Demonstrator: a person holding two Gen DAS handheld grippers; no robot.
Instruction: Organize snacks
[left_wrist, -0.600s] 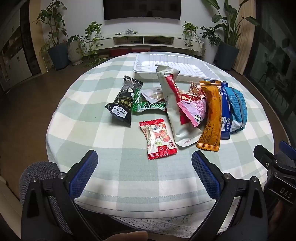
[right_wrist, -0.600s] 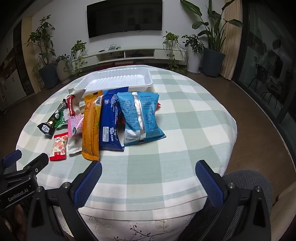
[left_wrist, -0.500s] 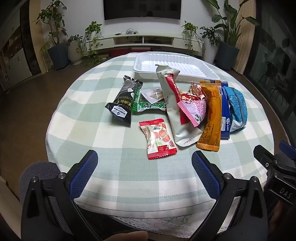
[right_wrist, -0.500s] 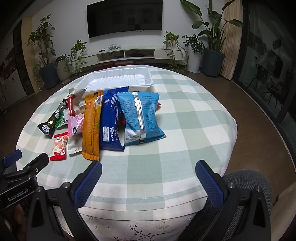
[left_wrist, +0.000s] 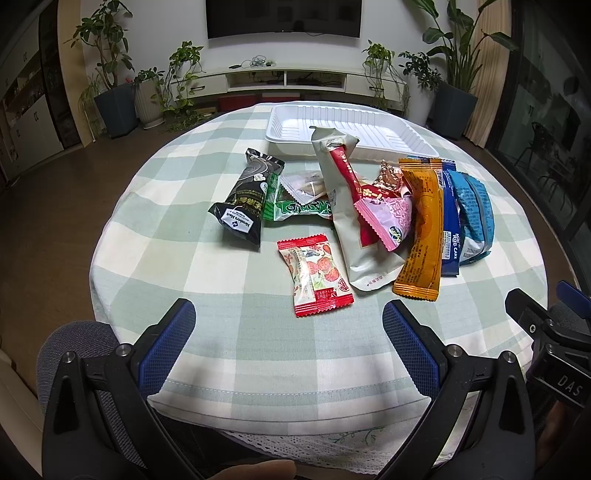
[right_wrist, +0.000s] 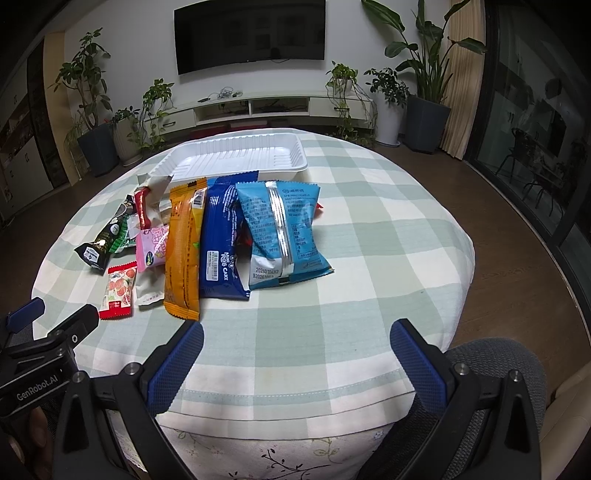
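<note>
Several snack packets lie in a loose pile on a round table with a green checked cloth (left_wrist: 184, 236). A white plastic tray (left_wrist: 347, 129) stands empty at the far side; it also shows in the right wrist view (right_wrist: 236, 158). A red strawberry packet (left_wrist: 314, 278) lies nearest my left gripper (left_wrist: 288, 332), which is open and empty near the table's front edge. A black packet (left_wrist: 247, 199) lies to the left. An orange packet (right_wrist: 184, 251), a dark blue roll cake packet (right_wrist: 221, 243) and a light blue bag (right_wrist: 282, 236) lie ahead of my right gripper (right_wrist: 295, 354), also open and empty.
A grey chair back (left_wrist: 74, 350) sits below the left gripper and another grey chair back (right_wrist: 491, 362) by the right one. Potted plants (right_wrist: 424, 88), a low TV cabinet (right_wrist: 258, 107) and a wall TV stand behind the table. Glass doors are on the right.
</note>
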